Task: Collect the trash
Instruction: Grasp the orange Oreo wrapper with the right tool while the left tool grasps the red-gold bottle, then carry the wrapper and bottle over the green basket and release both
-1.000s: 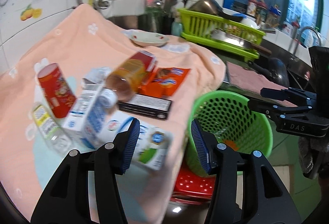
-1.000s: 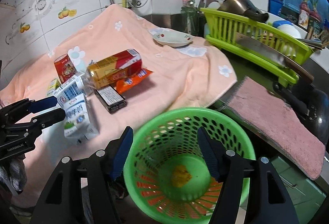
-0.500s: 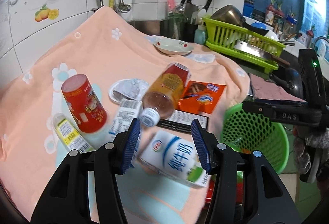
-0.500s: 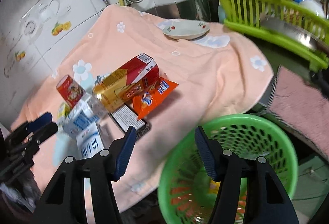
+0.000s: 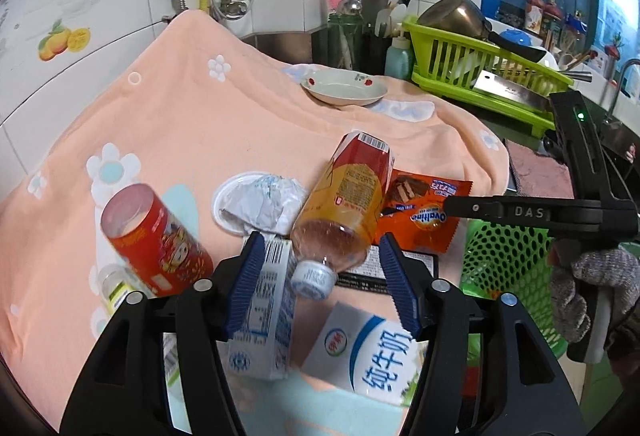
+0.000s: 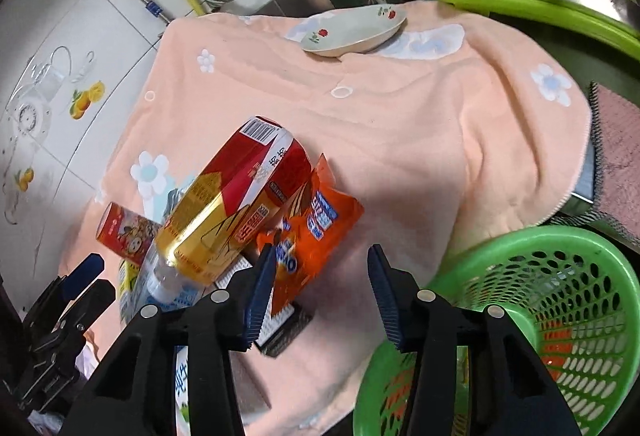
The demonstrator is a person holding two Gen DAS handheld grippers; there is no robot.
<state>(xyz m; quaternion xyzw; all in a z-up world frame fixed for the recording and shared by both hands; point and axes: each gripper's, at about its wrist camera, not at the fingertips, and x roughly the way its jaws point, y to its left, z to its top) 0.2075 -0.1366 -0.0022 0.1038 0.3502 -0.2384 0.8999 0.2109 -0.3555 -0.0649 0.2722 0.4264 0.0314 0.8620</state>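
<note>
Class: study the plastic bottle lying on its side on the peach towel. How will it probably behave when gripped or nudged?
The plastic bottle looks empty, so it is probably light. Round and lying on its side, it may roll if nudged. Its thin clear wall may dent under pressure, and the glossy label could be slippery.

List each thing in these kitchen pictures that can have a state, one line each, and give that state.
left gripper: jaws opening, nothing gripped
right gripper: jaws closing, nothing gripped
plastic bottle: lying down, capped
red can: tipped on its side
milk carton: lying flat
orange snack wrapper: crumpled on the towel
green basket: upright, nearly empty
dish: upright, empty
</note>
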